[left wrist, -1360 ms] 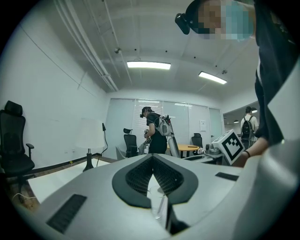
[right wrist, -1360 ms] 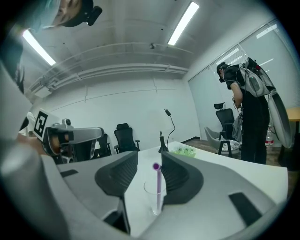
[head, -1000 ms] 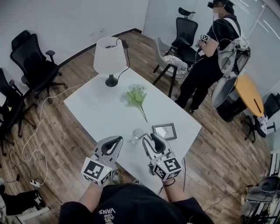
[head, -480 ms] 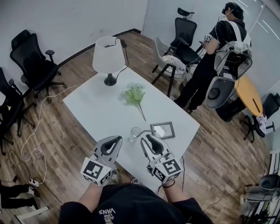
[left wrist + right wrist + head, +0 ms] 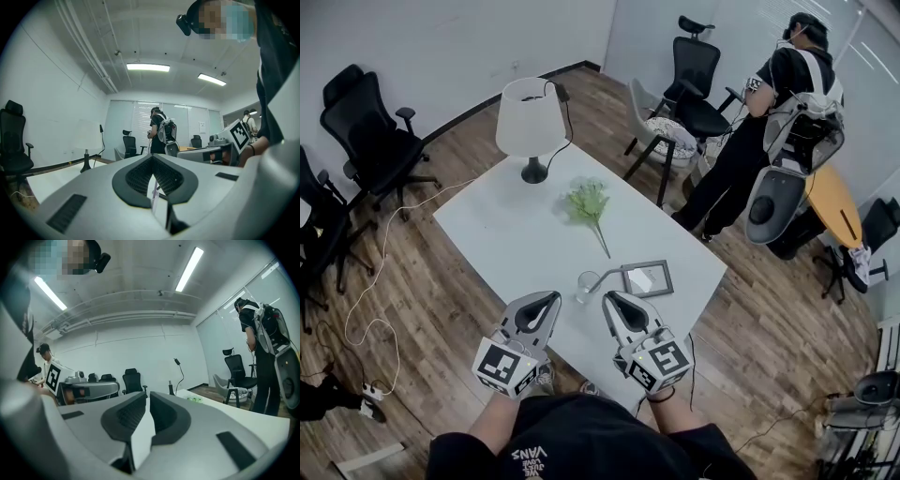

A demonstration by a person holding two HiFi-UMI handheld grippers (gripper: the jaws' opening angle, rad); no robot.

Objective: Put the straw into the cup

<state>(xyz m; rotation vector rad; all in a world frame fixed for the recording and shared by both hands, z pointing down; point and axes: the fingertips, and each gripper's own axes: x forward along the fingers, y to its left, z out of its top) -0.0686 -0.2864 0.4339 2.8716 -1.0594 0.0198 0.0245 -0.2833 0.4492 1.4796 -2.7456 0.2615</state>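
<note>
- Black chairs (image 5: 370, 131) stand on the wood floor at far left, clear of the worktop (image 5: 502, 239).
- A white-shaded lamp (image 5: 528, 117) stands at the worktop's far left corner.
- The left tongs (image 5: 555, 297) hover over the near edge. Their tips are pressed together and pinch nothing.
- A green sprig (image 5: 589, 202) lies mid-worktop, its stem toward the near side.
- The clear cup (image 5: 587, 284) stands upright just beyond the two tongs' tips, between them.
- The straw (image 5: 613, 272) shows as a thin line just right of the cup, running toward the frame (image 5: 648, 277). Whether its left end rests on the cup's rim cannot be told.
- The right tongs (image 5: 606, 295) sit on the near side of the straw. They have just been closing and now stand at a thin slit, tips not quite meeting. Only white worktop shows between them.
- The frame lies flat near the worktop's right edge.
- A person (image 5: 741, 159) wearing a backpack (image 5: 802, 131) stands beyond the right corner, beside an orange table (image 5: 834, 202).
</note>
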